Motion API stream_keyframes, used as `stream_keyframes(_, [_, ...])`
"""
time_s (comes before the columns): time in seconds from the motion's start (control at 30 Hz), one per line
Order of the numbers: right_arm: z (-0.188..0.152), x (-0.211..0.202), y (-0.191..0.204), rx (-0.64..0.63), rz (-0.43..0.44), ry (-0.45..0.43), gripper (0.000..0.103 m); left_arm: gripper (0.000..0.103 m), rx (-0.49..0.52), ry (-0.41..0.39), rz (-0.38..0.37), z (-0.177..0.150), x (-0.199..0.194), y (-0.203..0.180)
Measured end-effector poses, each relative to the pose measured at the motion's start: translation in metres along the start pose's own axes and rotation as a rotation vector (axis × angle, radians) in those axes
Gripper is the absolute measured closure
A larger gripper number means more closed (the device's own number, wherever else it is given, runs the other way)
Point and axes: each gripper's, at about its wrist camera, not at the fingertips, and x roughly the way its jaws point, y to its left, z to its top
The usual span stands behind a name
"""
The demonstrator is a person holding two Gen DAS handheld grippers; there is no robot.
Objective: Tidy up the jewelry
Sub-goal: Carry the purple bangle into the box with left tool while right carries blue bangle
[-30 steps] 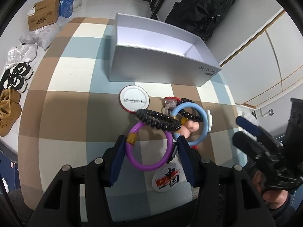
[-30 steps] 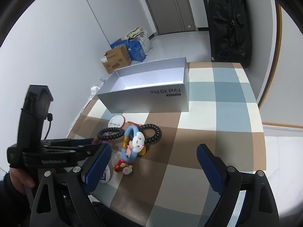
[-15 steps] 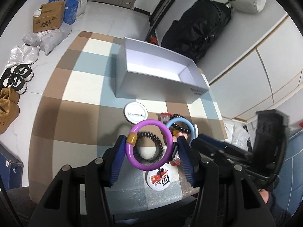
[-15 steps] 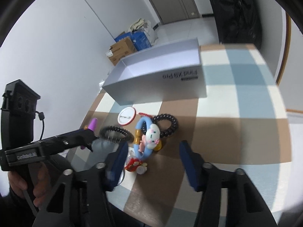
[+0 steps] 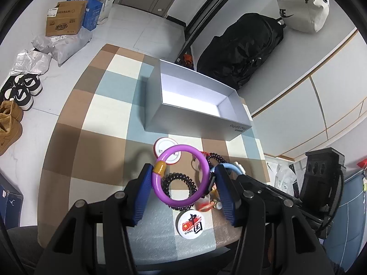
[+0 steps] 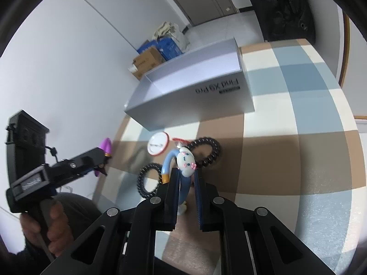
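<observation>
A: What does the left gripper (image 5: pixel 182 178) have?

B: Its blue pads pinch a glossy purple plastic bangle with an amber bead (image 5: pixel 181 178), one pad on each side of the ring. The bangle is lifted clear of the checked brown, blue and cream tablecloth (image 5: pixel 96 137), above the small pile of jewelry near the table's front edge.

A: And the right gripper (image 6: pixel 187 183)?

B: Its jaws are pressed together on a light blue plastic bangle with a white cartoon-dog charm (image 6: pixel 181 167). The charm faces up just past the fingertips, and the ring stands on edge between the pads.

A: What lies on the cloth around them?

B: Two black spiral coil hair ties: one (image 6: pixel 206 149) just behind the blue bangle, the other (image 6: pixel 148 180) to its left. A round white pin badge with a red rim (image 6: pixel 157 146) lies face down between the ties and the box. A second round badge printed with a red flag and black characters (image 5: pixel 192 225) sits closest to the front edge, and a small red trinket (image 5: pixel 203 206) lies beside it; I cannot tell what that one is.

A: Where is the box?

B: The open grey rectangular cardboard box with printed lettering on its side (image 5: pixel 195 107) stands toward the far edge of the table, well behind the pile. Nothing shows inside it.

A: Is the person visible?

B: Only a hand (image 6: pixel 49 226) wrapped around the left gripper's handle.
</observation>
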Motion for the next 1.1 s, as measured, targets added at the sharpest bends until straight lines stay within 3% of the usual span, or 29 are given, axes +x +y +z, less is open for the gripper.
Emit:
stream_keyframes(0.17, [0.008,-0.014,-0.001,0.023,0.033,-0.040,0.091,0.054,0.013,-0.010,0.011,0.009,0.002,-0.009])
stream_keyframes(0.43, [0.048,-0.038,-0.008,0.078,0.089,-0.136,0.091,0.054,0.094,-0.101,0.083,0.039,-0.004,-0.034])
stream_keyframes(0.73, [0.112,-0.034,0.003,0.028,0.073,-0.150,0.091,0.054,0.100,-0.073,0.095,0.077,0.024,-0.040])
stream_keyframes(0.9, [0.128,-0.013,-0.008,0.050,0.063,-0.120,0.091,0.054,0.113,-0.042,0.111,0.088,0.041,-0.035])
stream_keyframes(1.1, [0.138,0.012,-0.018,0.039,0.026,-0.076,0.091,0.054,0.094,0.013,0.064,0.089,0.059,-0.023])
